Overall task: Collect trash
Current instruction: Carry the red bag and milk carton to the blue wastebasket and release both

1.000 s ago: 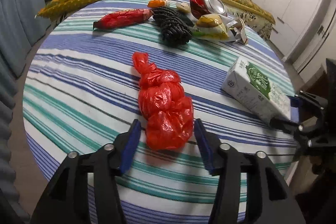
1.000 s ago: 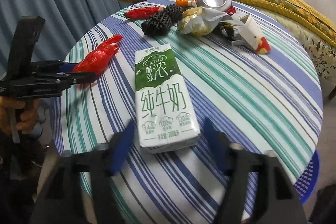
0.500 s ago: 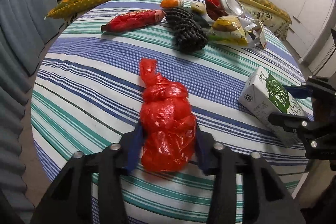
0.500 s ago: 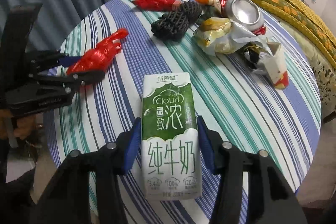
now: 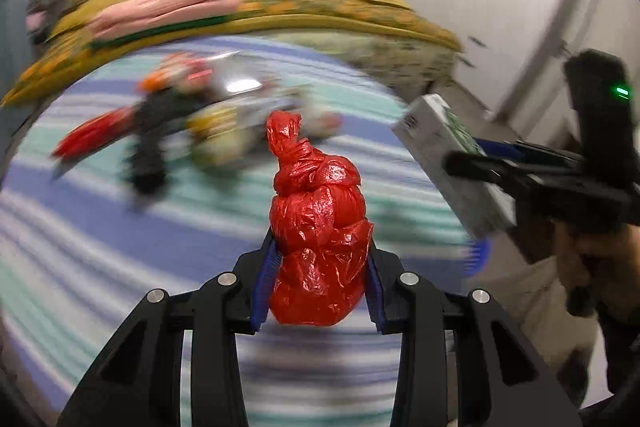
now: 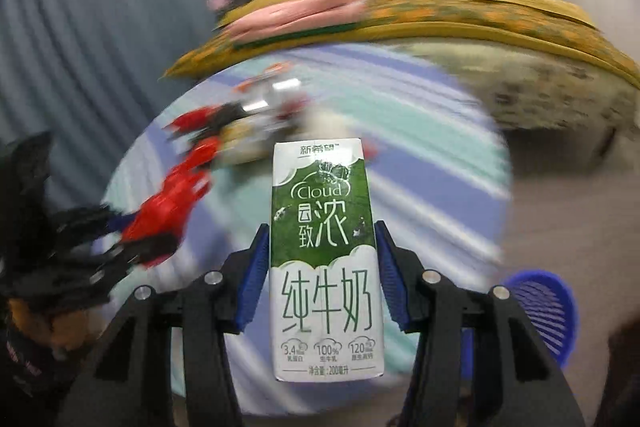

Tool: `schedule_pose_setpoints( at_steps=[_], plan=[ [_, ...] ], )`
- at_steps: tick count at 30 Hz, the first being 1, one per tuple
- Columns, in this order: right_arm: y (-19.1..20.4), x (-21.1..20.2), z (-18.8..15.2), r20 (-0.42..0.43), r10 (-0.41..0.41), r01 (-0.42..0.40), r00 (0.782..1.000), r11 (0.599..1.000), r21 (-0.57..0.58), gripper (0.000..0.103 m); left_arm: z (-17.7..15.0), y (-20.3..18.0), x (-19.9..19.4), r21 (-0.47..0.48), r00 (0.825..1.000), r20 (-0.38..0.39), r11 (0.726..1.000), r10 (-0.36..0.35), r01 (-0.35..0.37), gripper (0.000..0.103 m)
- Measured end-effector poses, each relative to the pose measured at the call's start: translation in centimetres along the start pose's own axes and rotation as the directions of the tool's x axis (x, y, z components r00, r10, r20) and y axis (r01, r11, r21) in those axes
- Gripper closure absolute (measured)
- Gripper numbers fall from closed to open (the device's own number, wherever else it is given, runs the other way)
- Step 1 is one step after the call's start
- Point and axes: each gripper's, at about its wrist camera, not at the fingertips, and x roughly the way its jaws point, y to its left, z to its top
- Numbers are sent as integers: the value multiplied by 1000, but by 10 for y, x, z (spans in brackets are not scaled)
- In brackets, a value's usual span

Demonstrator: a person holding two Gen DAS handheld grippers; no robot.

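Since the earlier frames, both items have left the round bench with its blue, teal and white striped cloth: each now hangs above the cloth in a closed grip, and the background is smeared with motion blur.

The green and white rectangular milk carton is clamped by the right hand-held gripper. The blue pads press both long sides at about mid-length. The carton stands lengthwise along the fingers, printed face to the camera, its edges straight and undented. In the left wrist view the same carton appears at the right, tilted.

The knotted, crinkled red plastic bag is pinched by the left hand-held gripper, whose blue pads squeeze its bulging lower half. The twisted knot points away from the camera. The film is glossy and heavily creased.

A blue perforated plastic basket sits low at the right of the right wrist view, beyond the bench edge.

The remaining litter on the far side of the bench is too blurred to identify piece by piece.
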Motion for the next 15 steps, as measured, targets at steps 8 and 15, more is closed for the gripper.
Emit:
schedule_pose_setpoints(
  at_steps=[8,15],
  plan=[
    [-154,-43,-35,-14,-244,242,970,950,197,53,34,-152,82,157,981,-101,971,-166,180,65],
    [-250,-44,-78,-87,-281,293,956,885,361,53,41,-241,187,184,958,-217,956,-189,230,64]
  ],
)
